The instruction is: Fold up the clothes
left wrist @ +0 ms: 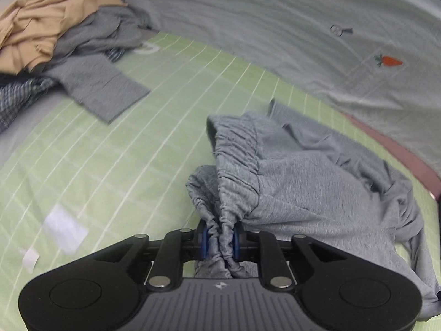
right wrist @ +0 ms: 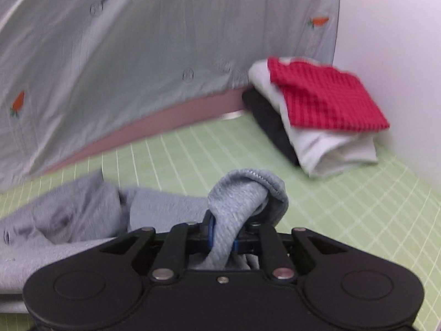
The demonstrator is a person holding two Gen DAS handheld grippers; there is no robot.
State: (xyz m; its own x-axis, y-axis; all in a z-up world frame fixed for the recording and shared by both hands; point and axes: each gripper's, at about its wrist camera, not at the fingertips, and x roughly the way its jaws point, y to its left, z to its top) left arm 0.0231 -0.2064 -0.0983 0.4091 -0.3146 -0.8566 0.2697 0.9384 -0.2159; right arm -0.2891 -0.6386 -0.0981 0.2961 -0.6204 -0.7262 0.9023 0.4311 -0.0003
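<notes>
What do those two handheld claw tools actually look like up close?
Both are matte black and wing-shaped, with round discs at each end, silver pivot pins and jointed black link bars leading to blue-padded fingers. The left gripper has a ribbed grey centre plate with a small white logo; the right gripper is plain black.

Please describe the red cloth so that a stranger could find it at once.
On the green checked sheet, look to the far corner where the white wall meets the pale carrot-print cover. A folded stack lies there; the red cloth is its top layer. It alone is bright red with fine checks, above white and dark pieces.
</notes>
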